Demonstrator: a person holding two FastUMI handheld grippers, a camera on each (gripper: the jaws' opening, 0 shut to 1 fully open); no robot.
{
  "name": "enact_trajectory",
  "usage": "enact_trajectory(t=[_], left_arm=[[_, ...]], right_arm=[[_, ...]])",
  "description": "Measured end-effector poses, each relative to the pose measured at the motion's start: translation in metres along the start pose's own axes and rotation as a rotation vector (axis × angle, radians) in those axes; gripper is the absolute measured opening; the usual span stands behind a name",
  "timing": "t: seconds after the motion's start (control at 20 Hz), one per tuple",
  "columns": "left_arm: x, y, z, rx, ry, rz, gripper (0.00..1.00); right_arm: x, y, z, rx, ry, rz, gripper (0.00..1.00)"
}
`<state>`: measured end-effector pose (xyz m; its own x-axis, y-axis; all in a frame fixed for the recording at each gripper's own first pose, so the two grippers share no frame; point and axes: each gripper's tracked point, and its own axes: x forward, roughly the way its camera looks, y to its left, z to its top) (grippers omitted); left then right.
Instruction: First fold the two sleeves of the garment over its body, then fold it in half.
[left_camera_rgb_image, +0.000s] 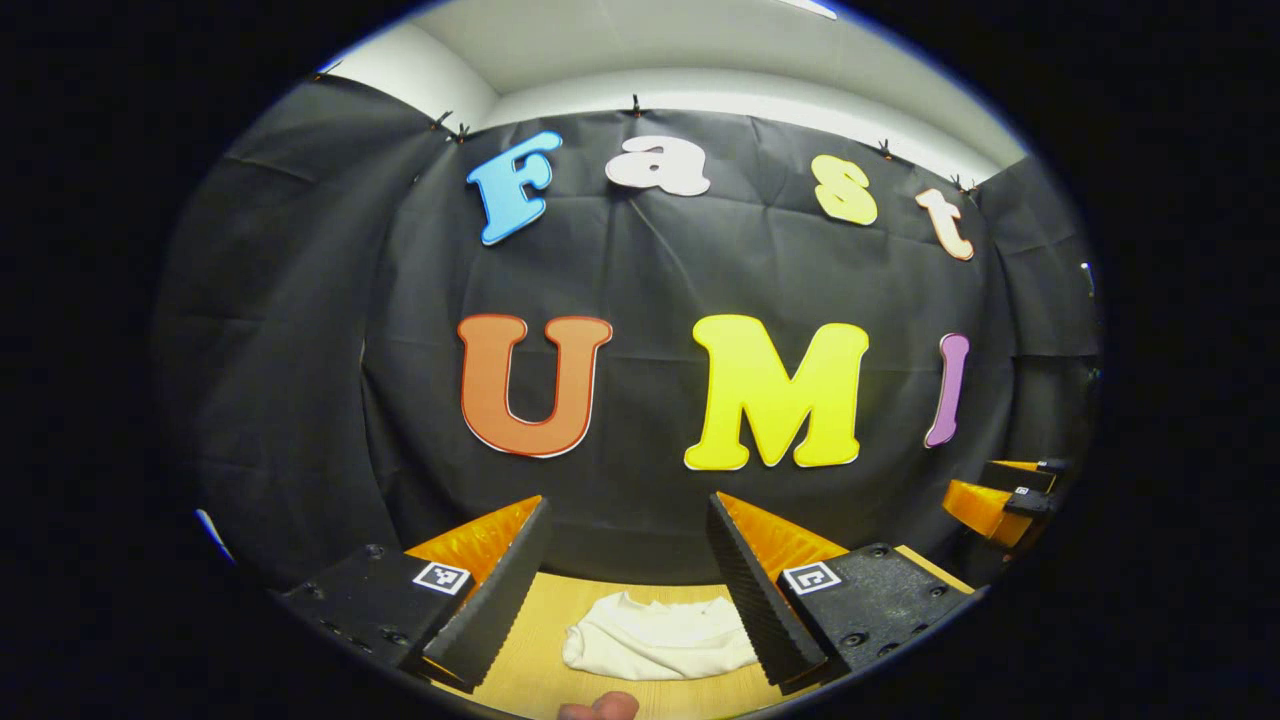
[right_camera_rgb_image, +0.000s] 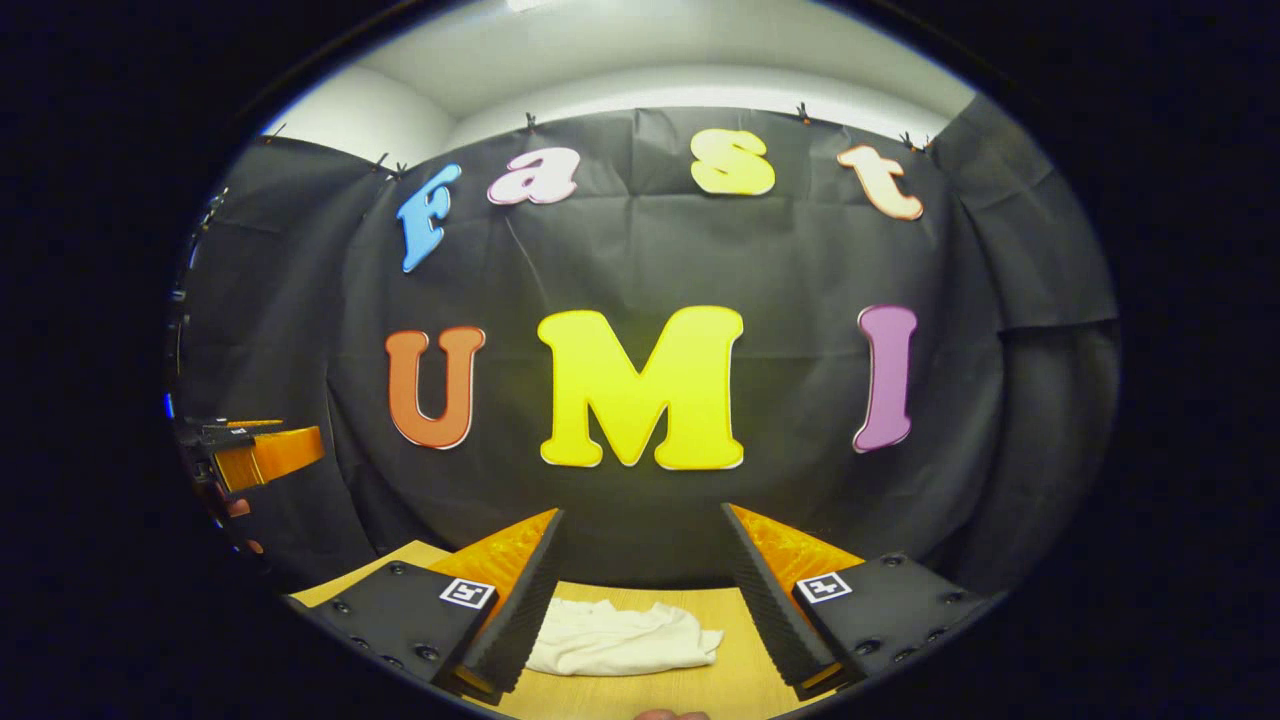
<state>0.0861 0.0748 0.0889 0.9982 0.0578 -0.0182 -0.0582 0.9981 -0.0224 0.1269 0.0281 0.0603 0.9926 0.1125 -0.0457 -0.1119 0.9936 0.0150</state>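
Cream garment (left_camera_rgb_image: 655, 635) x1, crumpled on wood table (left_camera_rgb_image: 530, 670), 2 claws, left (left_camera_rgb_image: 628, 570) & right (right_camera_rgb_image: 640, 585), wide open, empty

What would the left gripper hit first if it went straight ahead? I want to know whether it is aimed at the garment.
Probably the black cloth wall, not the garment. The left gripper points level, open, and the garment lies low on the table beneath that line. Depth is unclear.

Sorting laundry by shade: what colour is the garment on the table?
Cream white garment, plain, seen best in the left gripper view.
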Motion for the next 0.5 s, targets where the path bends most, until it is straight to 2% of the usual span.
enact_trajectory(t=[0.2,0.25,0.3,0.35,0.5], left_arm=[[-0.053,-0.021,-0.007,-0.043,-0.02,0.006,0.97],[-0.063,-0.024,-0.008,-0.06,-0.034,0.004,0.98],[-0.07,-0.026,-0.012,-0.066,-0.034,0.005,1.0],[-0.078,-0.031,-0.016,-0.057,-0.036,-0.003,0.97],[-0.097,-0.036,-0.024,-0.038,-0.044,-0.024,0.97]], right_arm=[[-0.064,0.006,0.002,0.022,-0.006,-0.027,0.9],[-0.074,0.008,-0.003,0.036,-0.011,-0.035,0.94],[-0.083,0.011,-0.007,0.052,-0.014,-0.041,0.93],[-0.092,0.012,-0.012,0.052,-0.019,-0.04,0.91],[-0.104,0.017,-0.025,0.034,-0.019,-0.038,0.94]])
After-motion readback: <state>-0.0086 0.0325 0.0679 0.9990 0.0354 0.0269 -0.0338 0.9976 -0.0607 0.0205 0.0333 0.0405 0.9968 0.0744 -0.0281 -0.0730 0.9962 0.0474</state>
